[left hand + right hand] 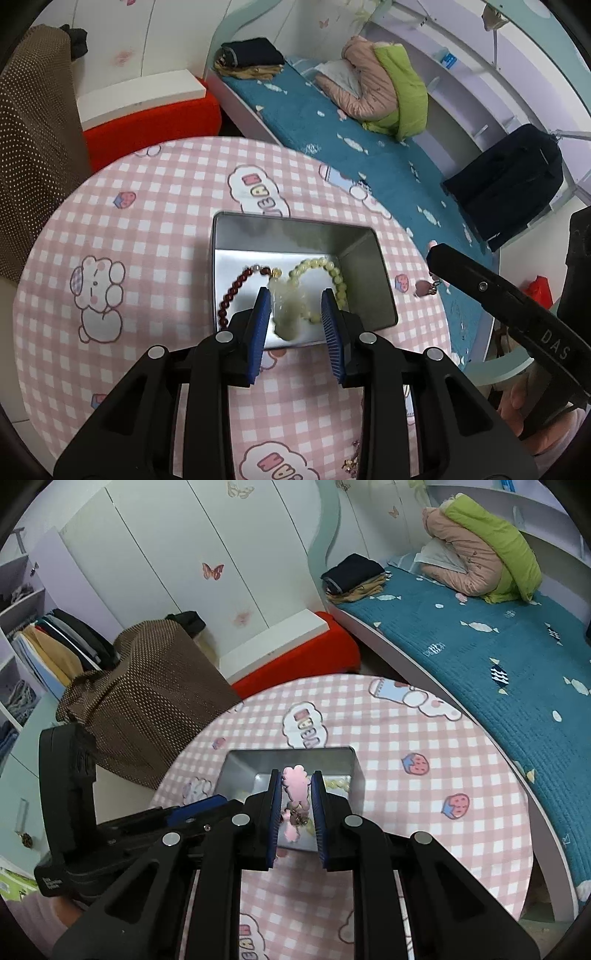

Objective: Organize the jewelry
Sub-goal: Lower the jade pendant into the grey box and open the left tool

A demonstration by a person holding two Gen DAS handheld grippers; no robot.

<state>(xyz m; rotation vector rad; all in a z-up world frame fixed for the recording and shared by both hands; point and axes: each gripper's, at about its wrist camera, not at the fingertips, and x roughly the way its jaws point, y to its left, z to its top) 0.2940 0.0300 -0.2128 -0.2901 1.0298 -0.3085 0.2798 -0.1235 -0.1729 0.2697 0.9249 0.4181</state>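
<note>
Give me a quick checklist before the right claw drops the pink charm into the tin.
1. Right claw shut on the pink charm: ok.
2. Charm over the open metal tin: ok in the right wrist view; the left wrist view shows it off to the tin's side, so cannot tell.
3. Tin upright on the checked tablecloth: ok.
4. Free floor in the tin beside the green bead bracelet and the dark red bead bracelet: ok.
5. Left claw clear of the drop spot: not ok, it hangs over the tin.
</note>
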